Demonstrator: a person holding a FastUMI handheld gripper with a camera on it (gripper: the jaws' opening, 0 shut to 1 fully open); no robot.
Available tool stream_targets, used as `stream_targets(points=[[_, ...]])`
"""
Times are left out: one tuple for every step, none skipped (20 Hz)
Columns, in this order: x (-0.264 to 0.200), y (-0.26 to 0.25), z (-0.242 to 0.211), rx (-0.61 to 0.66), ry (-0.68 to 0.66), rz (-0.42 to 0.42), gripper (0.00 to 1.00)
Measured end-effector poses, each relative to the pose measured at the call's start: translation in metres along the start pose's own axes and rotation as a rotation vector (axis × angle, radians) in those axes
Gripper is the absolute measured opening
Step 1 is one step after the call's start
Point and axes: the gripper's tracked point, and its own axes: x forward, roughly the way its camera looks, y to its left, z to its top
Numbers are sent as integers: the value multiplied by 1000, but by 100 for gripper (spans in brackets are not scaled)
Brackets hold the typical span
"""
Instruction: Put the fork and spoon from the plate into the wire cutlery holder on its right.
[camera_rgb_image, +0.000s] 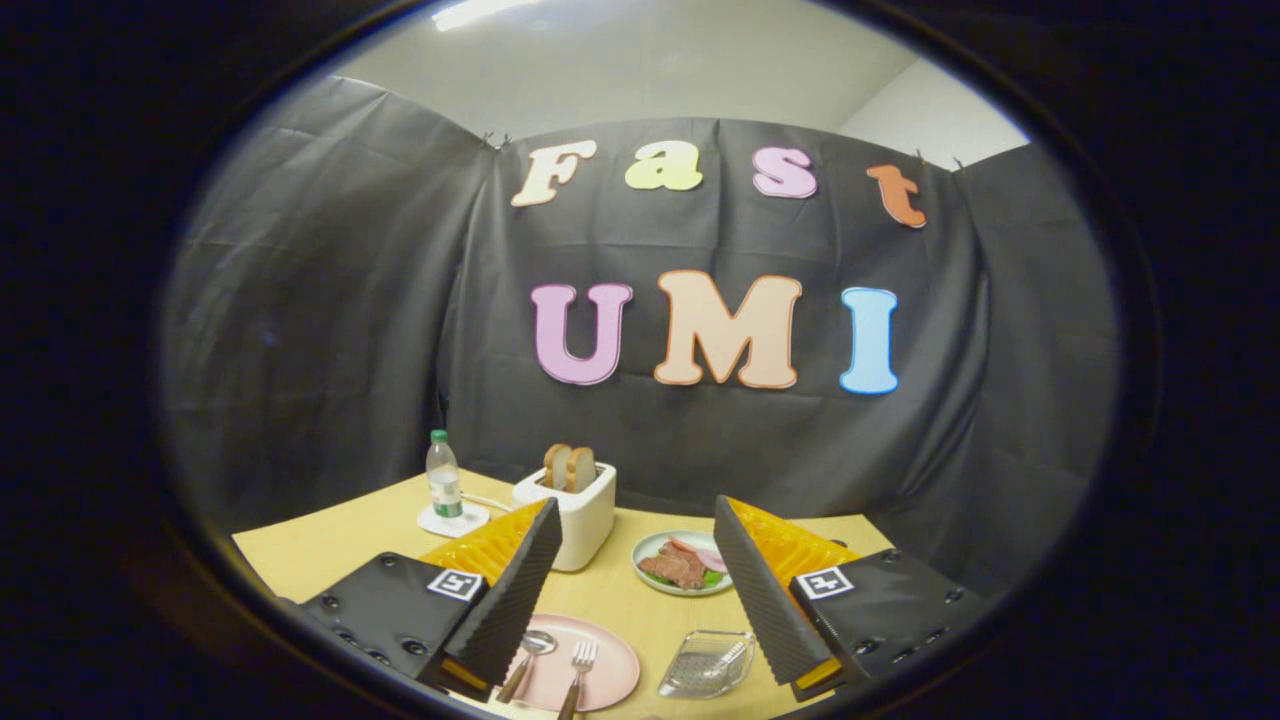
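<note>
I see my gripper (635, 590) spread open above the pink plate (610, 670); on it lie 1 spoon (528, 655) and 1 fork (578, 675), wire holder (706, 664) just beside.

You have one fork (579, 677), one spoon (527, 659), two plates (612, 672), one holder (707, 664), one toaster (573, 512), two toasts (568, 467), one bottle (443, 479).

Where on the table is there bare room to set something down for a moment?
Bare wood lies between the white toaster, the pale green plate of food and the pink plate. More lies left of the clear water bottle. It is crowded near the open gripper: steel spoon, steel fork, wire cutlery holder.
</note>
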Motion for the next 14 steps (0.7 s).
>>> stream_targets(points=[[1, 1, -5, 3, 13, 6, 97], [3, 2, -10, 6, 28, 13, 97], [4, 4, -16, 6, 46, 21, 97], [5, 5, -22, 7, 63, 27, 97], [7, 6, -30, 8, 85, 36, 97], [8, 8, -37, 9, 104, 43, 97], [9, 9, -44, 8, 123, 49, 97], [10, 10, -51, 9, 143, 56, 97], [10, 13, -58, 13, 162, 66, 97], [11, 15, -65, 15, 184, 76, 97], [11, 17, -74, 13, 206, 86, 97], [12, 19, -80, 8, 226, 94, 97], [10, 22, -87, 4, 245, 103, 97], [11, 24, -93, 2, 261, 113, 97]])
